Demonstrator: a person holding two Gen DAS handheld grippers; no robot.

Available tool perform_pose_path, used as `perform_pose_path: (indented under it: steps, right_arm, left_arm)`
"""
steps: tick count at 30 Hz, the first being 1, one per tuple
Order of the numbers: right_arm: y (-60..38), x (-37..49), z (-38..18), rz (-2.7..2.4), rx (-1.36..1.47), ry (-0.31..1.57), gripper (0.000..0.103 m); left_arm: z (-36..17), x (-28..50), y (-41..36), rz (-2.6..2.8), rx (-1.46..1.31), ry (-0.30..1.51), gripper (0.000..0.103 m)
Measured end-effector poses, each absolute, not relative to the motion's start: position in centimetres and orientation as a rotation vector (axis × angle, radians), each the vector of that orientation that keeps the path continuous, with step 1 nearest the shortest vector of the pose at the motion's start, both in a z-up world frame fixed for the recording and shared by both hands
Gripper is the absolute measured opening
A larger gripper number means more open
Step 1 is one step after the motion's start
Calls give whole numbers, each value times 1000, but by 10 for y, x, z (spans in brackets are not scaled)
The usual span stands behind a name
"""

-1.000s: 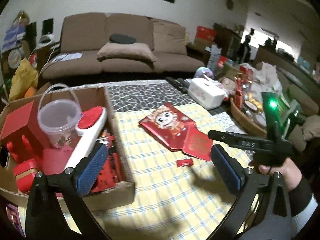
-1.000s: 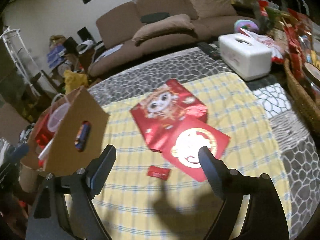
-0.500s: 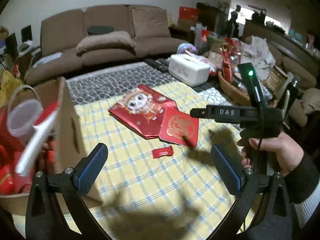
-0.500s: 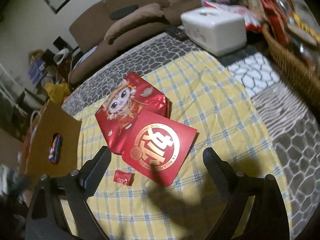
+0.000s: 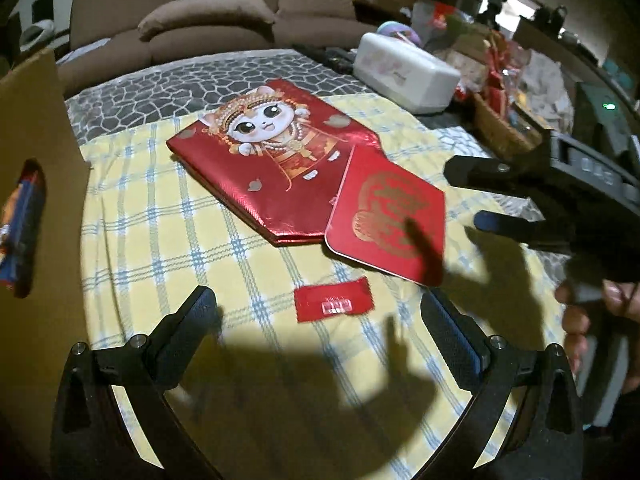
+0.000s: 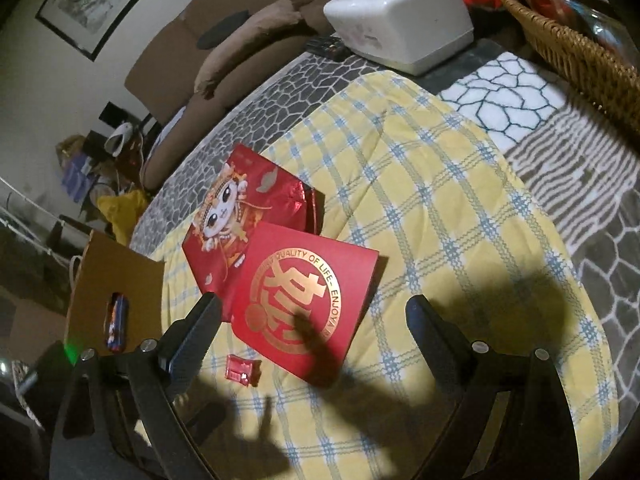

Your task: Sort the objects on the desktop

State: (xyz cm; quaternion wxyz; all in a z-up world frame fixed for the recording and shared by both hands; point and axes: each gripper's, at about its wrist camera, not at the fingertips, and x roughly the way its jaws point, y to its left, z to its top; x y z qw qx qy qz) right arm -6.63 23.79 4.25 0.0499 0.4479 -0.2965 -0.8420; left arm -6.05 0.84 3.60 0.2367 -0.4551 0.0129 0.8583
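While both your grippers hang empty over the yellow checked cloth [image 5: 168, 216], your left gripper [image 5: 320, 316] gapes around the small red packet [image 5: 334, 305]. Your right gripper [image 6: 312, 316] spreads wide, the red card [image 6: 304, 292] between its fingers, the cat envelope [image 6: 240, 216] at eleven o'clock.

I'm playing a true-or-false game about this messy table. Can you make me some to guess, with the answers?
1. The small red packet lies alone on the yellow checked cloth. True.
2. The cat envelope lies on top of the red card with the gold circle. False: the card overlaps the envelope.
3. The left gripper holds the packet. False: its fingers are open, with the packet lying ahead of them.
4. The white box sits at the far end, off the yellow cloth. True.
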Motion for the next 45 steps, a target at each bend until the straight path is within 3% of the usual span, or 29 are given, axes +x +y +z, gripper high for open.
perform_pose_path:
  steps: [5, 8, 10, 14, 16, 18, 19, 21, 24, 28, 30, 32, 34, 36, 40, 42, 45]
  right_arm:
    - [234, -71, 39, -2577, 1378, -854, 95]
    - [233, -73, 35, -2586, 1397, -837, 95]
    - [234, -74, 32, -2597, 1407, -832, 95]
    - [236, -76, 30, -2596, 1403, -851, 95]
    - [236, -76, 30, -2590, 1389, -860, 95]
    - [235, -77, 29, -2569, 1376, -879, 93]
    - [235, -77, 28, -2549, 1367, -902, 90]
    - [236, -78, 24, -2518, 1363, -939, 73]
    - [237, -80, 17, -2487, 1368, -975, 55]
    - [240, -81, 14, -2452, 1347, -1030, 40]
    - [239, -81, 12, -2407, 1335, -1062, 21]
    - [236, -81, 13, -2378, 1331, -1062, 18]
    - [232, -80, 15, -2352, 1312, -1065, 17]
    - [229, -79, 16, -2323, 1297, -1069, 17]
    - [218, -80, 18, -2301, 1295, -1033, 18]
    - [214, -81, 16, -2298, 1312, -1021, 37]
    - [208, -82, 13, -2325, 1331, -986, 42]
  left_arm:
    - [25, -64, 21, 2377, -1245, 99, 95]
    - [21, -66, 27, 2389, -1247, 118, 79]
    - [17, -67, 29, 2397, -1255, 130, 63]
    - [16, -69, 29, 2415, -1254, 128, 52]
    - [16, -70, 27, 2418, -1253, 121, 32]
    - [17, -72, 24, 2407, -1258, 95, 31]
    - [17, -73, 22, 2402, -1258, 87, 30]
    - [17, -73, 21, 2397, -1256, 82, 30]
    - [17, -72, 18, 2384, -1253, 58, 29]
    - [17, -73, 11, 2354, -1256, -3, 29]
    - [17, -76, 6, 2338, -1265, -56, 29]
    - [18, -79, 2, 2329, -1277, -94, 29]
    - [18, -82, -1, 2316, -1283, -124, 25]
    - [17, -83, -2, 2294, -1284, -143, 8]
    - [15, -83, -4, 2276, -1288, -160, 9]
    - [12, -84, -5, 2267, -1296, -169, 9]
    - [13, -84, -6, 2252, -1302, -186, 9]
